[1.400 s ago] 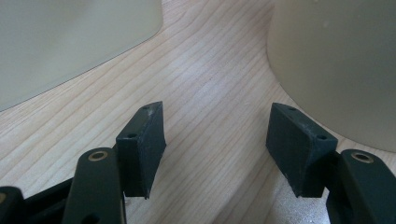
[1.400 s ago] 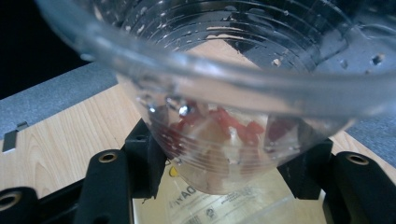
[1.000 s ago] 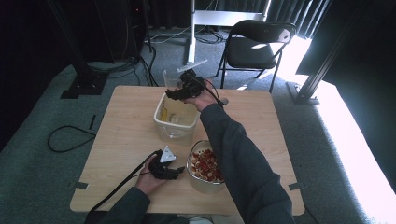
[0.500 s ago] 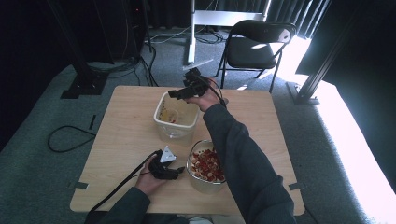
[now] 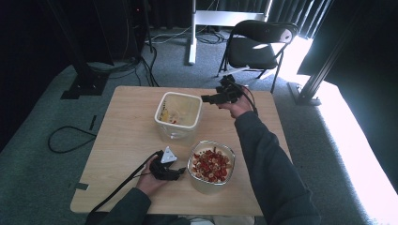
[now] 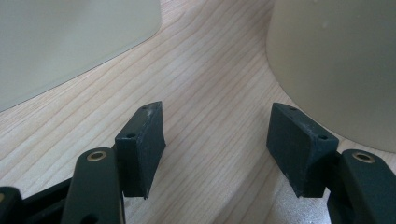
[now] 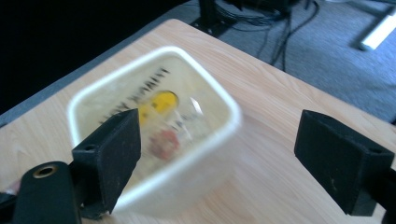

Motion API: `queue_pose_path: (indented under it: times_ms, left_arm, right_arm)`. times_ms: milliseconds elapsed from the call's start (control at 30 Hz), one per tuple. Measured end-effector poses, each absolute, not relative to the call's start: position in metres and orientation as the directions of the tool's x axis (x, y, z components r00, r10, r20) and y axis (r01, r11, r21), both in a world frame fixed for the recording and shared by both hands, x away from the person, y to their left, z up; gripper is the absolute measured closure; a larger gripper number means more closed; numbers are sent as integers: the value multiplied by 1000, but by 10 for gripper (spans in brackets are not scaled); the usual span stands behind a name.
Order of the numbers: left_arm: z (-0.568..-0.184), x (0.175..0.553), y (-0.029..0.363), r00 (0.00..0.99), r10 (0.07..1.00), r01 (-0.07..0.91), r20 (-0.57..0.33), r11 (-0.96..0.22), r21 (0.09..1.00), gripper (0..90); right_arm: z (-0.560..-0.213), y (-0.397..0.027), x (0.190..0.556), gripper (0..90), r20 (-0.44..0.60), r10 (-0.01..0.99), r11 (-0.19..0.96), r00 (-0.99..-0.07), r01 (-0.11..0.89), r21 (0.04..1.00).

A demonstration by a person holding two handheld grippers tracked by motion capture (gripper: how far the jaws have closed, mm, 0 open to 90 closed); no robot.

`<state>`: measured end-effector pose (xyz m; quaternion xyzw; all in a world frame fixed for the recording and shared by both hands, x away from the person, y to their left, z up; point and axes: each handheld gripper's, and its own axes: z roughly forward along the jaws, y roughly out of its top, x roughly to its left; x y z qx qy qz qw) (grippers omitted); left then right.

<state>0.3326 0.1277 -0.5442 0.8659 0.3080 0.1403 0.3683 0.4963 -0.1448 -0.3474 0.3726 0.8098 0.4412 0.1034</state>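
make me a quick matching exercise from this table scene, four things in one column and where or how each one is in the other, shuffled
Things
1. square container
2. glass bowl
3. right gripper
4. left gripper

Places or states
a. resting low on the table, jaws open, just left of the bowl
b. raised above the table's far side, jaws open
c. near the table's front edge, full of red and tan cereal
d. near the middle of the table, nearly empty

Pairs: 1-d, 2-c, 3-b, 4-a

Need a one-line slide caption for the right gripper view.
Right gripper open above the wooden table, its fingers framing a blurred, open square plastic tub with a few yellow and red bits inside.
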Motion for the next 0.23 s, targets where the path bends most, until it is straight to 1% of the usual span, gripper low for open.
queue_pose_path:
  times_ms: [100,200,233]
  left_arm:
    - [-545,334,128,766,643,434,14,-533,727,351]
    - [-544,336,129,760,650,441,13,-531,724,330]
    - [-544,336,129,760,650,441,13,-531,724,327]
  right_arm:
    - [-357,-171,495,144,189,727,288,-660,542,789]
    - [-373,-195,495,144,192,768,260,-611,572,778]
    - [-373,-195,495,144,192,768,260,-611,572,778]
